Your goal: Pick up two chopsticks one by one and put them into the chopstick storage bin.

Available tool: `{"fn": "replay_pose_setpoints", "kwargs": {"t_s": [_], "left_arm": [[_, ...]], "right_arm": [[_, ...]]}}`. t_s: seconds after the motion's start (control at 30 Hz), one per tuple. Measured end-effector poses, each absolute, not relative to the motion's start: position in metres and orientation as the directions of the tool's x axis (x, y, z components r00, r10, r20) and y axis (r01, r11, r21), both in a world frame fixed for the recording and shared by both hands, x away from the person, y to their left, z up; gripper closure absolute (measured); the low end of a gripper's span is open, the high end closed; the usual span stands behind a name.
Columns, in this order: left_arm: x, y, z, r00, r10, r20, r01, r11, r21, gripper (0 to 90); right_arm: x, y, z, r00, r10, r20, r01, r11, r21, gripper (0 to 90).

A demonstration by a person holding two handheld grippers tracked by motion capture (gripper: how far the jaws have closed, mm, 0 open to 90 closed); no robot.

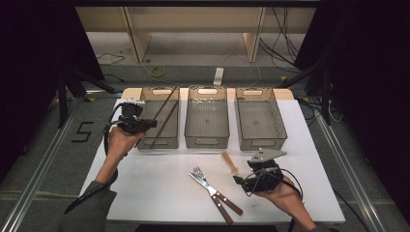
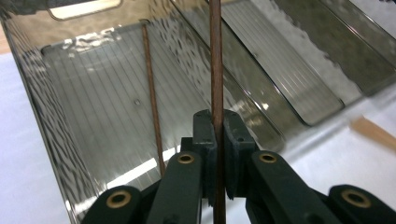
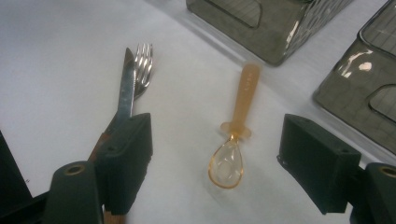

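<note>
Table [image 1: 159, 188]: white top carrying three smoky bins in a row at the far edge.
Left bin [image 1: 145, 140]: one chopstick [image 2: 152, 112] lies inside it.
Left gripper [image 2: 217, 140]: jaws clamped on a second chopstick [image 2: 215, 56], held over the left bin.
Right gripper [image 3: 215, 161]: jaws apart above the table, astride an amber spoon [image 3: 236, 135], apparently not touching it.
Knife [image 3: 125, 91] and fork [image 3: 144, 65]: side by side, left of the spoon.

White table [image 1: 145, 183], three bins [image 1: 207, 123], fork [image 1: 197, 172], knife [image 1: 212, 192], seemingly plastic spoon [image 1: 231, 164]
</note>
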State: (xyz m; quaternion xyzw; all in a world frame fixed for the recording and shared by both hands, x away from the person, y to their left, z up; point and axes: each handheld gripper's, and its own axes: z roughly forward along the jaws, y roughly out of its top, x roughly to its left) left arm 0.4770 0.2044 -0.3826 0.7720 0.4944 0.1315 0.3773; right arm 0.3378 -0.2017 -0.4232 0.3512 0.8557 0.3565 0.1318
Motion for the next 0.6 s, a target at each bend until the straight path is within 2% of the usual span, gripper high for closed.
{"fn": "replay_pose_setpoints", "kwargs": {"t_s": [0.6], "left_arm": [[0.527, 0.213, -0.391, 0.42, 0.902, -0.104, 0.692, -0.244, 0.679, 84.7]], "right_arm": [[0.336, -0.2, -0.423, -0.73, 0.683, 0.021, 0.495, 0.508, 0.705, 26.4]]}}
